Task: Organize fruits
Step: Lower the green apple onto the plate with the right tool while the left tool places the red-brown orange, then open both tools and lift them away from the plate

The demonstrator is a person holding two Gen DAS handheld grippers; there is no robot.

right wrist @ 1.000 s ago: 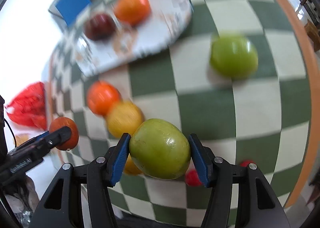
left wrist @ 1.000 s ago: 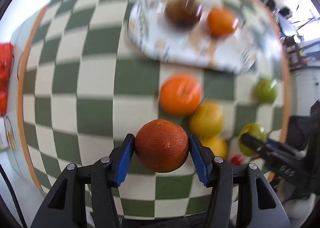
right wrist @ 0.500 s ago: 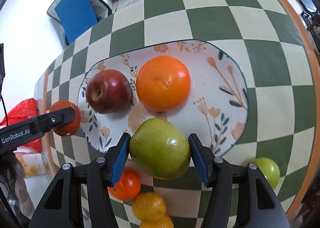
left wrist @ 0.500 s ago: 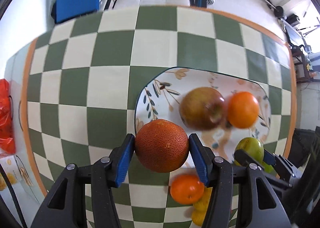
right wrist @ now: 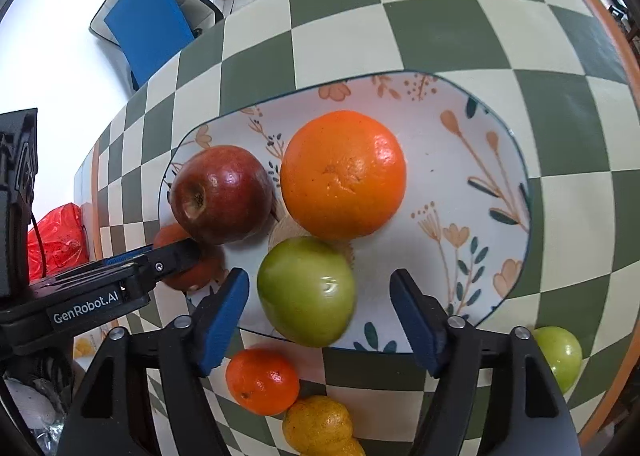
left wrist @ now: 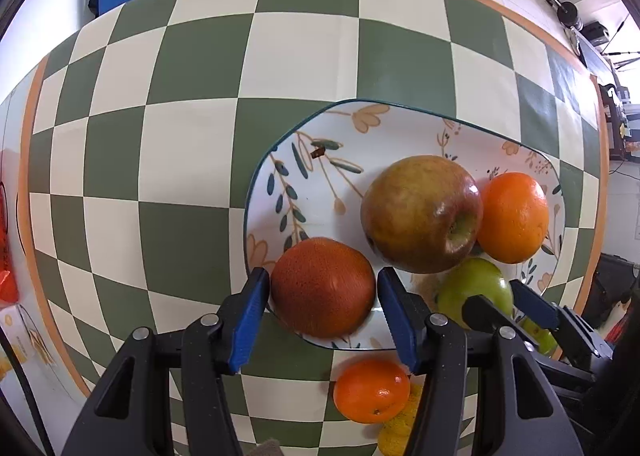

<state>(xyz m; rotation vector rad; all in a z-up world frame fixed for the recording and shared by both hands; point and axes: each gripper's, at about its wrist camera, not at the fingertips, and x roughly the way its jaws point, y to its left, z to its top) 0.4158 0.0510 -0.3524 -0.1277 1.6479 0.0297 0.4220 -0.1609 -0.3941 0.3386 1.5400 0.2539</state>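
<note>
A floral oval plate [left wrist: 400, 106] [right wrist: 460, 176] on the checked table holds a red apple [left wrist: 420, 212] [right wrist: 220, 192] and a large orange [left wrist: 512, 216] [right wrist: 344, 172]. My left gripper [left wrist: 322, 276] is shut on a dark reddish orange [left wrist: 324, 288] at the plate's near left rim. My right gripper [right wrist: 320, 276] is open. A green apple [right wrist: 306, 292] [left wrist: 476, 288] sits on the plate between its pads, with a gap on the right side. The dark orange [right wrist: 196, 274] shows partly behind the left gripper's finger [right wrist: 172, 256].
Off the plate's near edge lie a small mandarin [right wrist: 262, 382] [left wrist: 372, 390], a yellow citrus [right wrist: 320, 424] and a second green apple [right wrist: 560, 352]. A red bag [right wrist: 60, 236] sits past the table's left edge. A blue chair [right wrist: 148, 24] stands beyond the far side.
Both grippers carried their fruit from the loose pile to the plate. The right gripper's jaws have spread and let the green apple go. The left one keeps its grip.
</note>
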